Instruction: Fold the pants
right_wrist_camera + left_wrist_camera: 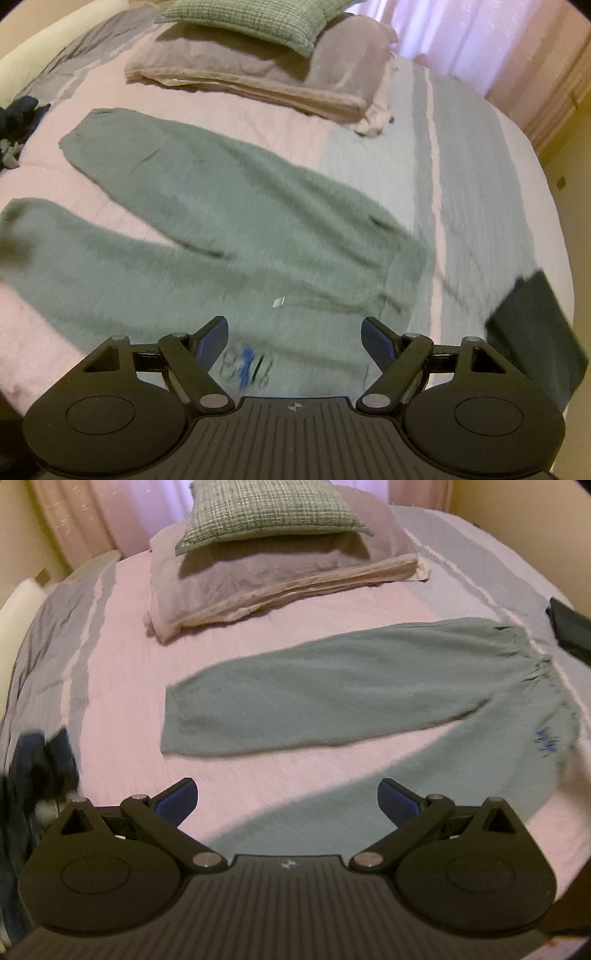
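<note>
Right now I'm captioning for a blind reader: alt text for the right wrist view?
Green pants lie flat on a pink and grey bed, legs spread apart. The open right gripper hovers over the waist end; a pillow sits on folded blankets behind.

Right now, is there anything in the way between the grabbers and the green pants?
Nothing visible is. The green pants lie flat on the bed, legs spread apart. The right gripper is open right above the waist end, and the left gripper is open over the near leg. The pillows lie farther back, apart from the pants.
</note>
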Demonstrator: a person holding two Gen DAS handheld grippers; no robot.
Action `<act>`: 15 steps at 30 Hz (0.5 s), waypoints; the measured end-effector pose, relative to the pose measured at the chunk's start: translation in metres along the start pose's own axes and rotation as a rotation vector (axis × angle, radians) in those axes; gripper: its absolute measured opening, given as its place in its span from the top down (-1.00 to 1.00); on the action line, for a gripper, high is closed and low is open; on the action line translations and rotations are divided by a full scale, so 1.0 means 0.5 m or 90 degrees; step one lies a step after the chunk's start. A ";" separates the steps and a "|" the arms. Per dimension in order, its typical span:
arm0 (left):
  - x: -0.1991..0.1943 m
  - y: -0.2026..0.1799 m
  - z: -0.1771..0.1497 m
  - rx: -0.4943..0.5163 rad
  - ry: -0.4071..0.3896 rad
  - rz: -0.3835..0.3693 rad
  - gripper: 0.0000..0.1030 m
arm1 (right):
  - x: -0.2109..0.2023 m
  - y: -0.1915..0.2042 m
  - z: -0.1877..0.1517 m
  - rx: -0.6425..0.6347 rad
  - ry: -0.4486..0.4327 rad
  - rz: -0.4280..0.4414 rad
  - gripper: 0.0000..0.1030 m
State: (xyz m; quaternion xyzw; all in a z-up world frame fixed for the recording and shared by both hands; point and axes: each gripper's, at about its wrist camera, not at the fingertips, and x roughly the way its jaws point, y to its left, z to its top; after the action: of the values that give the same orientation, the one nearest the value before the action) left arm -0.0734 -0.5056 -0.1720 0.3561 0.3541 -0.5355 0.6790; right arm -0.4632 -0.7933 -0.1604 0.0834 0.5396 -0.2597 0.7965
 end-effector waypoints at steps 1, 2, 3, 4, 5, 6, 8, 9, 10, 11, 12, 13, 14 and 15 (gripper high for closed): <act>0.034 0.032 0.021 0.015 -0.001 -0.011 -0.98 | 0.018 -0.003 0.023 -0.011 -0.003 0.002 -0.48; 0.063 0.058 0.038 0.027 -0.001 -0.020 -0.97 | 0.031 -0.006 0.039 -0.020 -0.006 0.003 -0.48; 0.094 0.082 0.057 0.044 -0.003 -0.028 -0.97 | 0.051 -0.014 0.060 -0.029 -0.007 0.002 -0.48; 0.127 0.105 0.076 0.064 -0.005 -0.037 -0.96 | 0.070 -0.019 0.077 -0.036 -0.005 0.003 -0.48; 0.161 0.128 0.095 0.083 -0.003 -0.042 -0.94 | 0.085 -0.023 0.089 -0.043 -0.004 0.004 -0.48; 0.197 0.149 0.115 0.099 0.000 -0.044 -0.93 | 0.108 -0.031 0.106 -0.051 0.001 0.004 -0.48; 0.264 0.185 0.150 0.118 0.005 -0.062 -0.83 | 0.145 -0.044 0.133 -0.067 0.004 0.013 -0.48; 0.297 0.201 0.165 0.127 0.011 -0.067 -0.81 | 0.170 -0.054 0.151 -0.077 0.008 0.015 -0.48; 0.329 0.214 0.180 0.138 0.018 -0.073 -0.75 | 0.191 -0.062 0.164 -0.084 0.012 0.018 -0.48; 0.362 0.225 0.194 0.154 0.023 -0.081 -0.69 | 0.211 -0.070 0.177 -0.090 0.014 0.022 -0.48; 0.391 0.233 0.206 0.174 0.026 -0.084 -0.68 | 0.235 -0.079 0.191 -0.099 0.017 0.026 -0.48; 0.416 0.239 0.215 0.191 0.032 -0.083 -0.68 | 0.254 -0.085 0.204 -0.107 0.019 0.031 -0.48; 0.444 0.245 0.225 0.207 0.041 -0.082 -0.66 | 0.273 -0.090 0.216 -0.117 0.021 0.032 -0.47; 0.467 0.251 0.232 0.219 0.048 -0.087 -0.65 | 0.296 -0.098 0.229 -0.126 0.022 0.033 -0.47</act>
State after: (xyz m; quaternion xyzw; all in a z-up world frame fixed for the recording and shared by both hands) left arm 0.1022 -0.6951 -0.3026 0.4618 0.3056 -0.6193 0.5565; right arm -0.3527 -0.9299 -0.2406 0.0227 0.5738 -0.1832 0.7979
